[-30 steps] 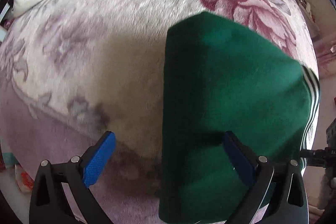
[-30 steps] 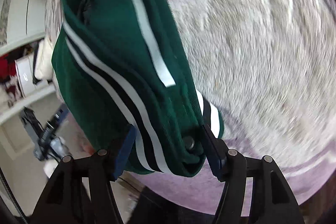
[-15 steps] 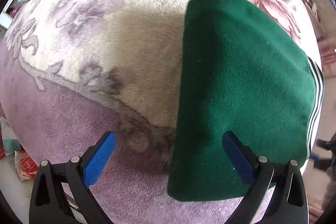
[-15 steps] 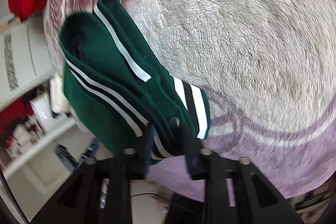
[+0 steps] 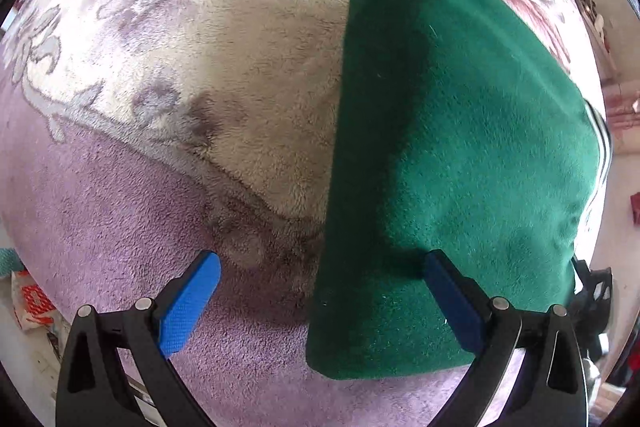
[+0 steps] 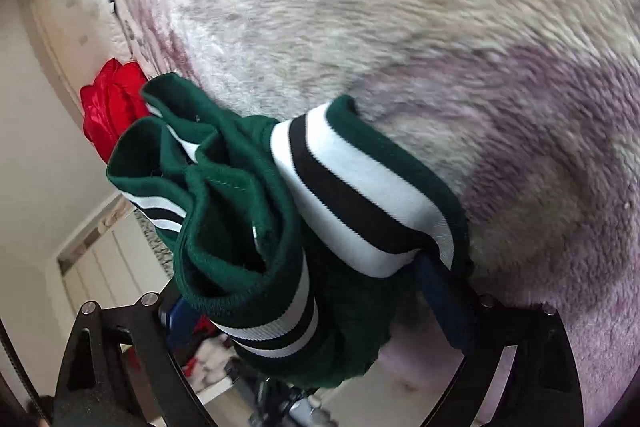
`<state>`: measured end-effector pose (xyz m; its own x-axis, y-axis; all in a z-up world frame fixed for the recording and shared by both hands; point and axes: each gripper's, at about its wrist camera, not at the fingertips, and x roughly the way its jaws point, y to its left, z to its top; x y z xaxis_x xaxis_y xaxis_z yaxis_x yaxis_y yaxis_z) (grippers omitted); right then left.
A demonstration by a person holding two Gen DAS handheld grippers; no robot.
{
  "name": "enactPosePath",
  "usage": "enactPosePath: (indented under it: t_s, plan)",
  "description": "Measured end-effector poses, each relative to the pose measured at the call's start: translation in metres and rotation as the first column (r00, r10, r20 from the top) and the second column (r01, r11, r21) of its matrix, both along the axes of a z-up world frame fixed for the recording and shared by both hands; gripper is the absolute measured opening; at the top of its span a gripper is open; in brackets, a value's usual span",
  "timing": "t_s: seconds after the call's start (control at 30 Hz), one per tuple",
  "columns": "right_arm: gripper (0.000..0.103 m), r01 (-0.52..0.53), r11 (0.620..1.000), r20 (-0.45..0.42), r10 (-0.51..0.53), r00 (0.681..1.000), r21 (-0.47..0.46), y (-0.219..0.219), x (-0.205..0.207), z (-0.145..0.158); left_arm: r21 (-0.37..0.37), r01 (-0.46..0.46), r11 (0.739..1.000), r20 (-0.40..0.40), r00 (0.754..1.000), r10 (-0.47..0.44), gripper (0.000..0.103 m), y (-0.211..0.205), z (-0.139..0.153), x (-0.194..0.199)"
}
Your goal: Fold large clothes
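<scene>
Green garment (image 6: 248,227) bunched between right claw (image 6: 308,311) — jaws (just opening) wide

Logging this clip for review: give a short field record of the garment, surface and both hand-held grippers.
surface: plush floral blanket
clothing: green garment, striped trim, folded, lying on the blanket
left hand-held gripper: open, over garment's edge, holding nothing
right hand-held gripper: jaws just been opening; garment's striped end between them, unclamped
</scene>
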<state>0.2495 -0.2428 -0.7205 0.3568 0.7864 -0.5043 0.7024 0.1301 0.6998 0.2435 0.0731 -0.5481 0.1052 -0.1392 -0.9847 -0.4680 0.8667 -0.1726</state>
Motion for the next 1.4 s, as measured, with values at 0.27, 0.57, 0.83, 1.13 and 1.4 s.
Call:
enactPosePath:
  t_s: [0.27, 0.57, 0.83, 1.13, 1.4]
  plan:
    - [0.039, -0.309, 0.835, 0.108, 0.396, 0.912, -0.455, 0.000, 0.053, 0.093, 0.007, 0.014, 1.000, 0.019, 1.000, -0.014, 0.103, -0.011, -0.006, 0.017]
    - [0.074, -0.412, 0.840, -0.090, 0.408, 0.909, -0.354, -0.038, 0.062, 0.072, 0.004, -0.033, 0.999, 0.103, 0.994, 0.032, 0.103, 0.013, 0.031, 0.028]
    - [0.074, -0.499, 0.632, -0.020, 0.608, 0.793, -0.593, -0.009, 0.153, 0.150, 0.073, -0.026, 0.997, 0.193, 0.981, 0.012, 0.103, 0.058, 0.026, 0.124]
    - [0.074, -0.575, 0.548, 0.102, 0.771, 0.628, -0.607, 0.096, 0.259, 0.159, 0.028, 0.052, 0.998, 0.158, 0.986, -0.055, 0.103, 0.065, -0.015, 0.176]
    - [0.002, -0.518, 0.640, 0.189, 0.714, 0.674, -0.568, 0.127, 0.276, 0.136, 0.018, 0.028, 0.999, 0.180, 0.983, -0.031, 0.103, 0.067, -0.012, 0.171]
